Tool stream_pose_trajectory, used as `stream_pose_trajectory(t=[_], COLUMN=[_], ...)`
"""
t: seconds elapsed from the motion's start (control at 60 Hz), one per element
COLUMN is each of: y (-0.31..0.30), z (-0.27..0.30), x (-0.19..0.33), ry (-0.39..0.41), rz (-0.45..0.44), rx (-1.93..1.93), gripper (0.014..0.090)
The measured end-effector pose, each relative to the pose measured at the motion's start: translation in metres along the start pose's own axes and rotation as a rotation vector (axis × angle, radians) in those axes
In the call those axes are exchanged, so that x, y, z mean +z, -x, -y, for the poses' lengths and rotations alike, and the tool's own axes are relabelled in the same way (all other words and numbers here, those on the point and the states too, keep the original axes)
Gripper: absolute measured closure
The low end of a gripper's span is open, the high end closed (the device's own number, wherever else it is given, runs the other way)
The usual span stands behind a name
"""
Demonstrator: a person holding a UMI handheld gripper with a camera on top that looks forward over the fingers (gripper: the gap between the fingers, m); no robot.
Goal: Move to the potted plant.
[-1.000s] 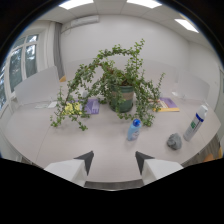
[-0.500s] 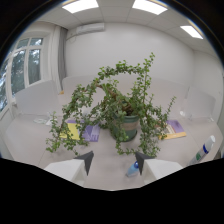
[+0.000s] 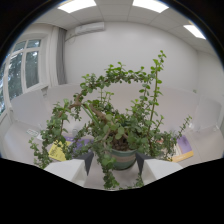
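A potted plant (image 3: 117,122) with long, leafy green branches fills the middle of the gripper view. Its green striped pot (image 3: 121,158) stands on a white table just ahead of my fingers and in line with the gap between them. My gripper (image 3: 114,162) is open; the two dark fingertips (image 3: 89,161) flank the pot at either side, and nothing is held. A trailing branch hangs down in front of the pot between the fingers.
A yellow item (image 3: 57,151) and a purple one (image 3: 80,145) lie on the table left of the pot, and another purple and yellow sheet (image 3: 181,148) lies to the right. White chairs or panels stand behind; windows (image 3: 20,80) are to the left.
The camera has moved closer to the plant and tilted up: the plant looks much larger, the pot now sits at the fingertips, and the blue bottle and other objects at the right have left view.
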Motion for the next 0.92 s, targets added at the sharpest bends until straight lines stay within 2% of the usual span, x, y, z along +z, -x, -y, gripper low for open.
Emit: stream_pose_trajectory(t=[0.3, 0.917], y=[-0.003, -0.003], z=[0.004, -0.001], x=[0.027, 0.029], ry=[0.021, 0.035], rz=[0.014, 0.014], rx=[0.010, 0.020], gripper=[0.0216, 0.0215])
